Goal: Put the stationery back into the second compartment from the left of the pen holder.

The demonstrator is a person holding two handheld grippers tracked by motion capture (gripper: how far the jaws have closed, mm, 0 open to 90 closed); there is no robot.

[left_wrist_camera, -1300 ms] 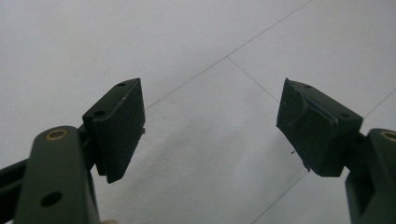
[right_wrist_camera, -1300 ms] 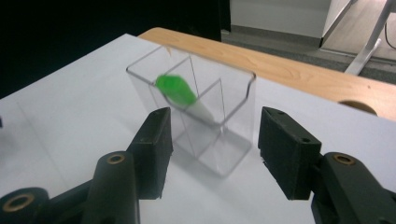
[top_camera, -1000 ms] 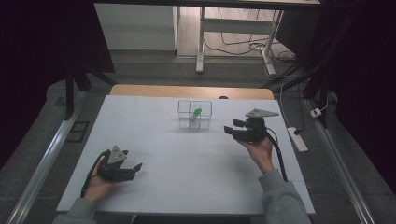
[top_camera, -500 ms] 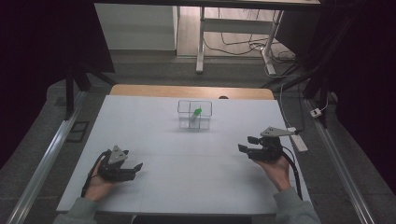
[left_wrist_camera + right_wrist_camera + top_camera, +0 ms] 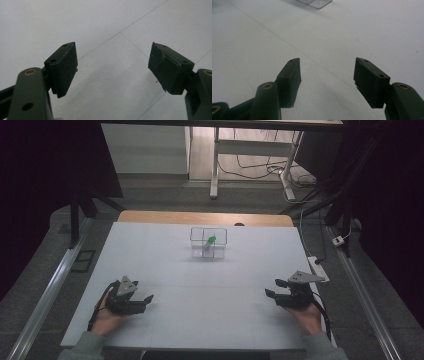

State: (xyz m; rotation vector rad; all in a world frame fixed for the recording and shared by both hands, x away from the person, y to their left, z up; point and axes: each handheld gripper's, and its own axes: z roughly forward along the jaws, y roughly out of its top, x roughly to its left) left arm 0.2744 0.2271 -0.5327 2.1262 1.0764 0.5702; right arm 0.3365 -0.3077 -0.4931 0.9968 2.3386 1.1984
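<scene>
Clear box: a see-through box [image 5: 208,242] stands upright on the far middle of the desk [image 5: 165,255], well apart from both claws; a corner of it also shows at the top edge of the right gripper view [image 5: 314,3].
Green piece: a small green thing [image 5: 212,239] sits inside the clear box with something pale below it; what it is cannot be told at this size.
Right claw: the right claw [image 5: 272,289] is low over the near right part of the desk, held in the person's right hand [image 5: 306,316]; its jaws stand apart, they have just been opening, and there is nothing between them. In the right gripper view [image 5: 327,77] bare white desk shows in the gap.
Left claw: the left claw [image 5: 145,301] rests low at the near left of the desk in the left hand [image 5: 105,317]; its jaws stand wide apart and hold nothing, with plain desk surface between the two pads in the left gripper view [image 5: 112,67].
Desk: white top with thin seam lines crossing it; a wooden strip [image 5: 205,217] runs along its far edge.
Floor: cables [image 5: 260,167] and a power strip [image 5: 318,267] lie beyond and to the right of the desk.
</scene>
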